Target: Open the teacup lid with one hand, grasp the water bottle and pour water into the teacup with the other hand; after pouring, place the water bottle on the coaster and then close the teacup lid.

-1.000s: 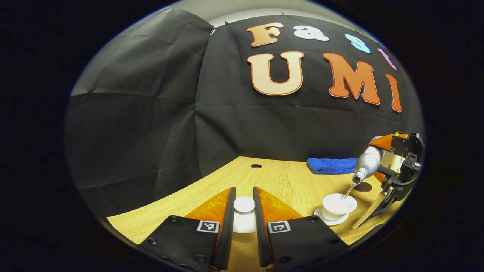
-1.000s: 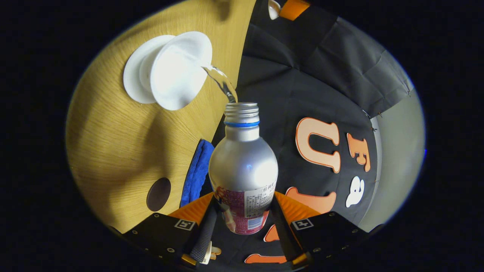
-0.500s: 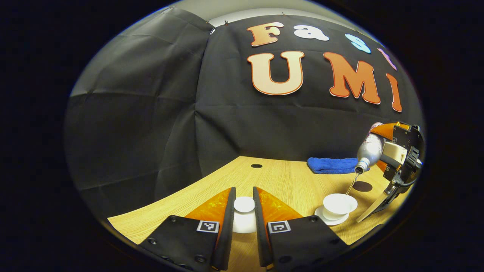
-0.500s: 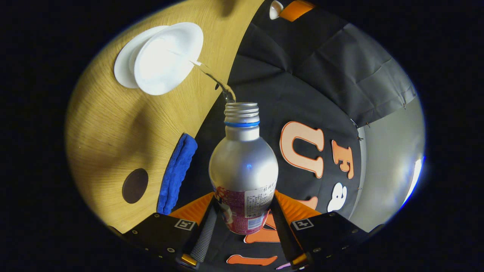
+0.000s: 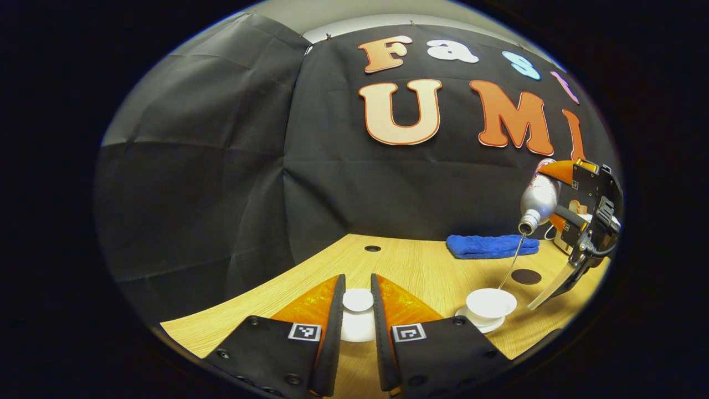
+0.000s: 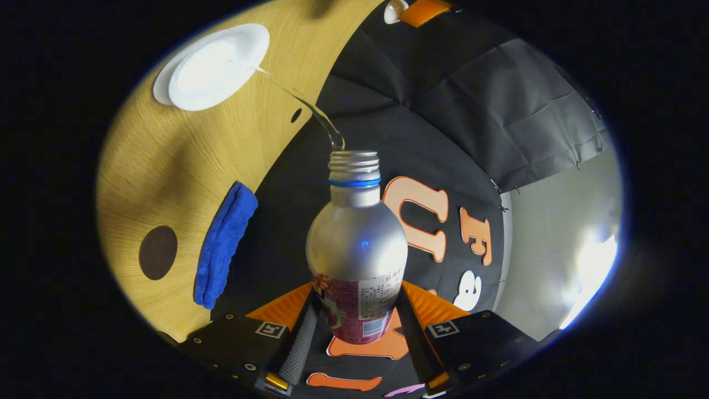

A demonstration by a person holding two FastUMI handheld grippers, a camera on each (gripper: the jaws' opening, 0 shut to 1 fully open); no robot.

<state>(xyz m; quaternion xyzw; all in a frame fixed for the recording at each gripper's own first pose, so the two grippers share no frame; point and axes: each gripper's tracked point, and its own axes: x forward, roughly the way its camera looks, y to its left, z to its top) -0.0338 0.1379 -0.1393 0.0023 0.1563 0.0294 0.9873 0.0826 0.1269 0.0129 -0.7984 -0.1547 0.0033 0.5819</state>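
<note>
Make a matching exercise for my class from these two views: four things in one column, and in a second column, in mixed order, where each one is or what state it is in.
Things
1. lid
2. bottle
3. cloth
4. coaster

Place or state
A. flat on the table, bare
B. tilted, pouring a stream into the teacup
C. pinched in the left tongs
D. folded at the back of the table, by the wall

Pairs: 1-C, 2-B, 3-D, 4-A
</note>
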